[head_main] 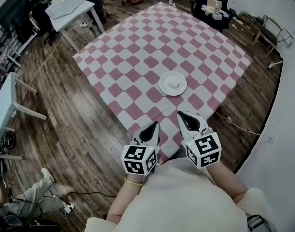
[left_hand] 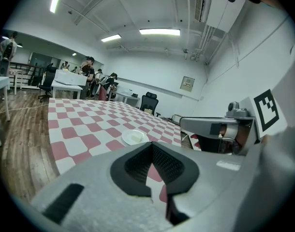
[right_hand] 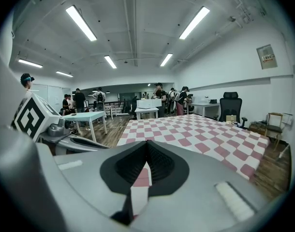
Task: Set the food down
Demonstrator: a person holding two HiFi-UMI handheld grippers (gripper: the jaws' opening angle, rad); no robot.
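Food (head_main: 173, 84): a pale piece, lying at the middle of the white plate (head_main: 163, 80). The plate sits on the pink-and-white checkered worktop (head_main: 138, 47). Left claw (head_main: 154, 126): I read it on the near side of the plate, slightly to its left, jaws closed together with nothing between them. Right claw (head_main: 182, 115): also on the plate's near side, closer to the rim but clear of it, jaws pressed together, empty.

- Head view is looking steeply down from above the table's (head_main: 138, 47) near edge.
- Both gripper views are riding low, facing across it.
- Head and left gripper views are sharing the plate (head_main: 162, 84).
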